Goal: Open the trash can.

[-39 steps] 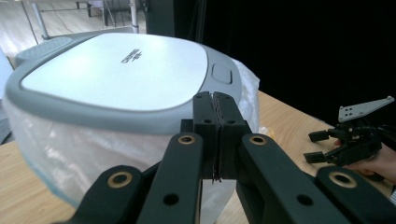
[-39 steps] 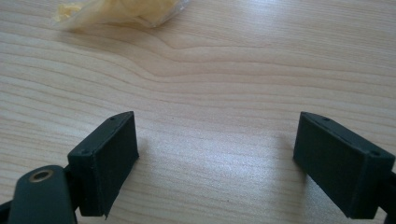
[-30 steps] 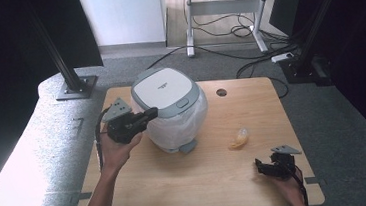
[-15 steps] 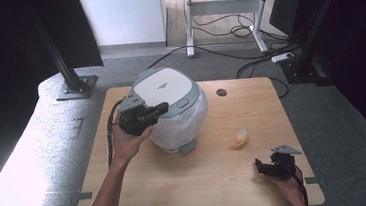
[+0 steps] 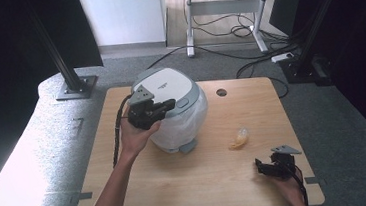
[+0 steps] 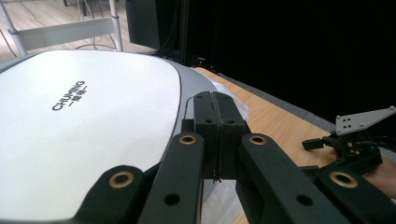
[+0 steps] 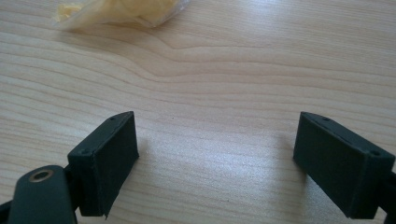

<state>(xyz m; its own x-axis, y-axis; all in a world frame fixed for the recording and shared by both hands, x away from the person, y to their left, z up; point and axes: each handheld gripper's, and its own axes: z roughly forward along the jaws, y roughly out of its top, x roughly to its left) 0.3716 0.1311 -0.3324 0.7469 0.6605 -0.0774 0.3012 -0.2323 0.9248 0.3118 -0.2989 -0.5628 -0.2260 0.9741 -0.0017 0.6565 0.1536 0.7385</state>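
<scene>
Two grippers work a wooden table (image 5: 178,183), and between the earlier high views and this one the left gripper (image 5: 170,104) has travelled across from the table's left edge, where it hung beside the rice cooker (image 5: 171,111), to a spot over the cooker's lid (image 5: 162,87). The right gripper (image 5: 260,166) has kept its place near the table's front right corner, and the cooker and the yellow packet (image 5: 238,137) lie where they lay before.

Seen from the left gripper view, that gripper's black jaws are pressed flat together with nothing between them, their tips (image 6: 218,109) just above the grey rim at the lid's edge. The white lid panel, lettered CHUMING (image 6: 69,95), spreads below and to the left of the jaws; whether the tips touch the rim cannot be told. The cooker thus sits directly under and ahead of the left gripper and well apart from the right one, which appears farther off across the table (image 6: 348,144).

In the right gripper view the jaws stand spread wide over bare wood, empty, with the yellow packet (image 7: 121,11) beyond their tips.

The cooker stands upright, lid shut and facing up, its body wrapped in clear plastic. Its oval lid runs lengthwise from the table's far left toward the near right, the grey latch end (image 5: 183,103) pointing toward the right gripper's side.
</scene>
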